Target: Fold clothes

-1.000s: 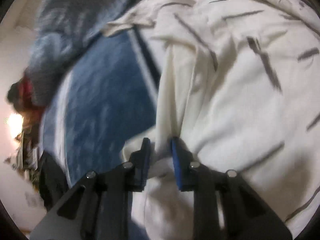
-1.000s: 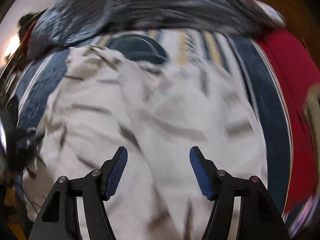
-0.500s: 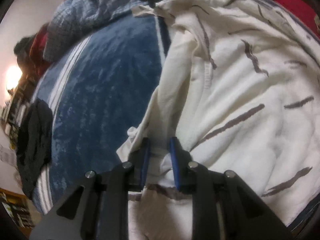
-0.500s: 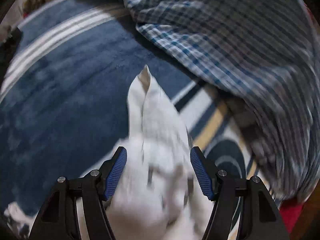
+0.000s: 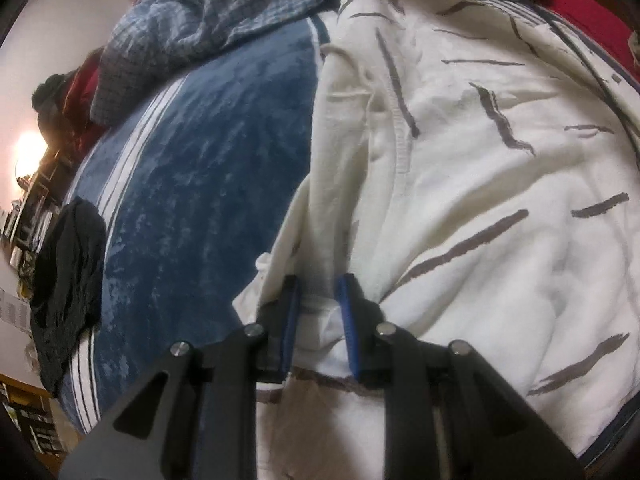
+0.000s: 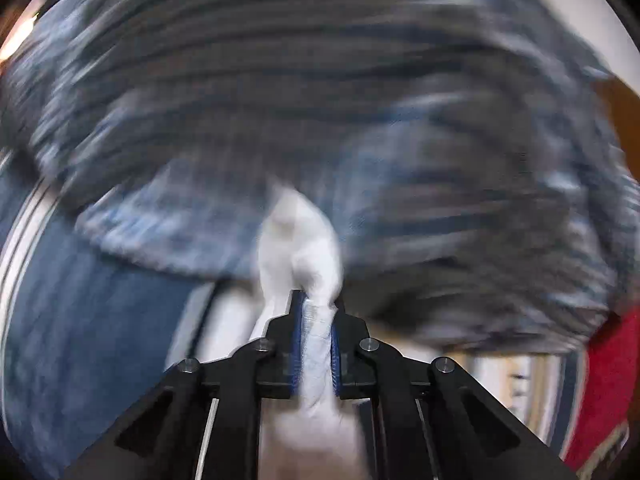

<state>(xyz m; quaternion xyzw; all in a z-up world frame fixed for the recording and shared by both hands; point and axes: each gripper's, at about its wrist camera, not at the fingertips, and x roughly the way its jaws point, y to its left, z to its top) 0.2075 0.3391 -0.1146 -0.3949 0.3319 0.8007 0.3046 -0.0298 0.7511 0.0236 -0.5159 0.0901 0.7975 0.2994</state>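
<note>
My left gripper (image 5: 318, 304) has its blue-padded fingers (image 5: 291, 312) pinching a bunched fold at the near edge of the cream garment (image 5: 460, 200). The cloth between the pads is soft and thick, gathered into a ridge that runs up and away from the tips. The garment is a pale knit scattered with short grey-brown brush-like dashes, and a stitched seam curves down its middle. It lies spread and wrinkled over the right part of the left wrist view, on a plush blue blanket (image 5: 208, 184) whose nap looks mottled and velvety, with narrow white stripes along its edge. Beyond it a rumpled blue-and-white checked cloth (image 5: 208, 12) is heaped, its woven grid crisp here. A limp black garment (image 5: 66, 280) lies at the blanket's left edge, and a patch of red fabric (image 5: 592, 16) shows at the upper right.

My right gripper (image 6: 316, 316) has just been closing, and its fingers (image 6: 297, 332) now squeeze a narrow twist of the same cream cloth (image 6: 298, 232), which pokes out past the tips as a rounded, crumpled lobe. That view is heavily smeared; behind the lobe the checked cloth (image 6: 320, 80) fills most of it as streaked grey-blue bands, with the blue blanket (image 6: 80, 320) at the lower left and red fabric (image 6: 608, 380) at the lower right.
</note>
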